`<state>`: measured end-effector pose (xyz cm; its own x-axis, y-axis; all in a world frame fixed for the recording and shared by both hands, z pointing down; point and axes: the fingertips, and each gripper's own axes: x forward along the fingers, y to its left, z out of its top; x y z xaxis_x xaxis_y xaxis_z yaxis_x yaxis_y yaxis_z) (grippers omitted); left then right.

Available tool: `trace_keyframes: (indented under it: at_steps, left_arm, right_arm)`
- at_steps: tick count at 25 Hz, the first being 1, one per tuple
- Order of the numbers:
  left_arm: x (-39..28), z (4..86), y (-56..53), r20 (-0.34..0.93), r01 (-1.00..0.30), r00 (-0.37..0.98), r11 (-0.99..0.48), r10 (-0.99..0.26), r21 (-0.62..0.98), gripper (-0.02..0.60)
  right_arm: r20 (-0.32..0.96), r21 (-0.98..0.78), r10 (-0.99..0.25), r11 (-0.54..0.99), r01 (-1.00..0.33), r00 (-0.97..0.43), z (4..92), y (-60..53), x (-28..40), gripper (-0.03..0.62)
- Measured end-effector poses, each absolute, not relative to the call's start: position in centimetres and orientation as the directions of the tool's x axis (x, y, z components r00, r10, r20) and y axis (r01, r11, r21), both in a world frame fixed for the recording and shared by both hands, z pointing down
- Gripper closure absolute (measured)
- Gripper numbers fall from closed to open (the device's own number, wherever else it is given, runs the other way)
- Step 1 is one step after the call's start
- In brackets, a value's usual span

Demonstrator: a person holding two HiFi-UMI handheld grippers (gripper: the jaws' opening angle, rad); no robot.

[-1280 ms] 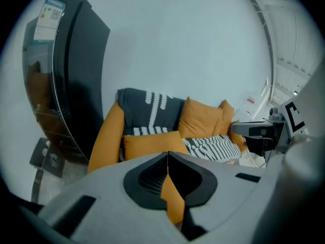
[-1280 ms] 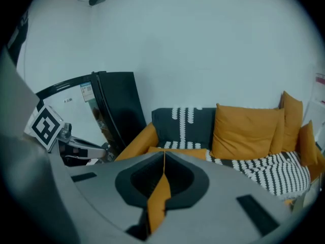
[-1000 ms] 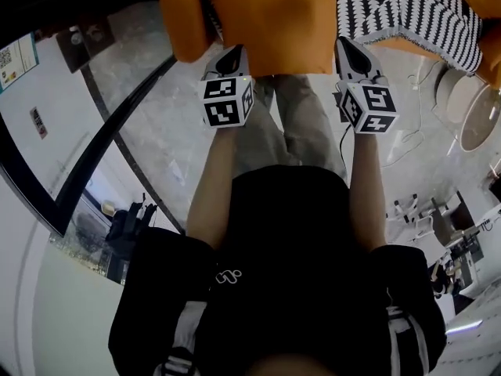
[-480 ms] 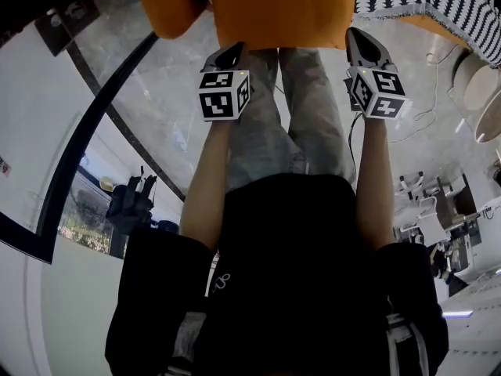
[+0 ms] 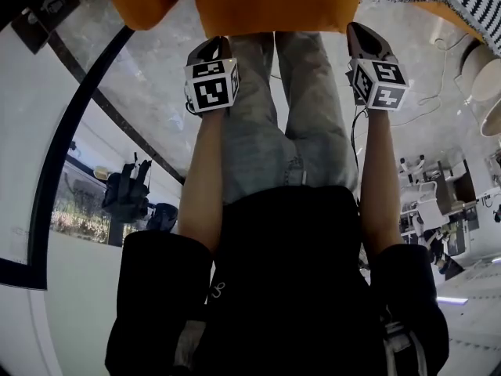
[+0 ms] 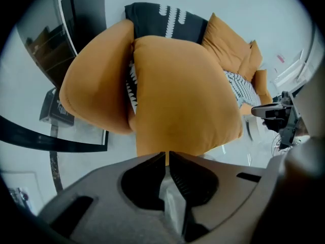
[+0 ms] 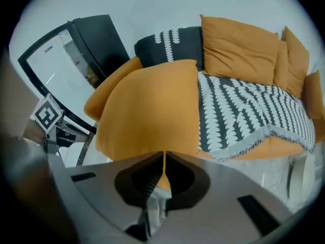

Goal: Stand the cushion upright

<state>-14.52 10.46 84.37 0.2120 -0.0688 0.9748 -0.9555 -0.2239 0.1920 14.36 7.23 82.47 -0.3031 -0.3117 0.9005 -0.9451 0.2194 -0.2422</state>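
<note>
A large orange cushion (image 5: 274,2) fills the top of the head view, in front of the person's legs. My left gripper (image 5: 213,44) is shut on its near edge at the left, and my right gripper (image 5: 358,31) is shut on the same edge at the right. In the left gripper view the cushion (image 6: 183,95) spreads away from the closed jaws, which pinch its orange hem. The right gripper view shows the cushion (image 7: 152,116) with its edge caught between the closed jaws, leaning toward the sofa.
An orange sofa holds a black-and-white patterned throw (image 7: 244,111), orange back cushions (image 7: 238,44) and a dark patterned pillow (image 7: 172,42). Its rounded armrest (image 6: 96,90) sits left of the cushion. White round furniture (image 5: 481,69) and cables (image 5: 438,92) lie at the right on the floor.
Both grippers have gone down and away with the cushion still held, so it has slid toward the top of the head view. More of the person's legs shows.
</note>
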Motion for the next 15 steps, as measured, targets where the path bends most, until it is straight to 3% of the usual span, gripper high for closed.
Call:
trace_keyframes:
  at_steps: [2, 4, 6, 9, 15]
  left_arm:
    - [-15.2, 85.4, 11.0, 0.983, -0.959, 0.177, -0.236, -0.055, 0.16, 0.544]
    - [-15.7, 86.4, 11.5, 0.988, -0.954, 0.147, -0.267, -0.038, 0.132, 0.476]
    - [-16.1, 87.5, 12.1, 0.994, -0.941, 0.106, -0.324, -0.012, 0.096, 0.431]
    - [-17.0, 89.1, 13.3, 0.998, -0.914, 0.051, -0.401, 0.035, 0.061, 0.422]
    - [-18.2, 91.4, 15.0, 0.994, -0.892, 0.013, -0.448, 0.112, 0.062, 0.42]
  right_arm:
    - [0.911, -0.227, -0.288, 0.246, -0.942, -0.295, 83.5, 7.9, 14.7, 0.582]
    - [0.923, -0.216, -0.245, 0.305, -0.927, -0.296, 84.5, 8.7, 14.8, 0.577]
    - [0.937, -0.219, -0.168, 0.4, -0.89, -0.306, 85.5, 9.8, 14.5, 0.442]
    - [0.953, -0.205, -0.092, 0.506, -0.838, -0.288, 87.2, 11.1, 14.6, 0.396]
    - [0.976, -0.178, -0.009, 0.548, -0.817, -0.219, 90.3, 12.8, 15.6, 0.385]
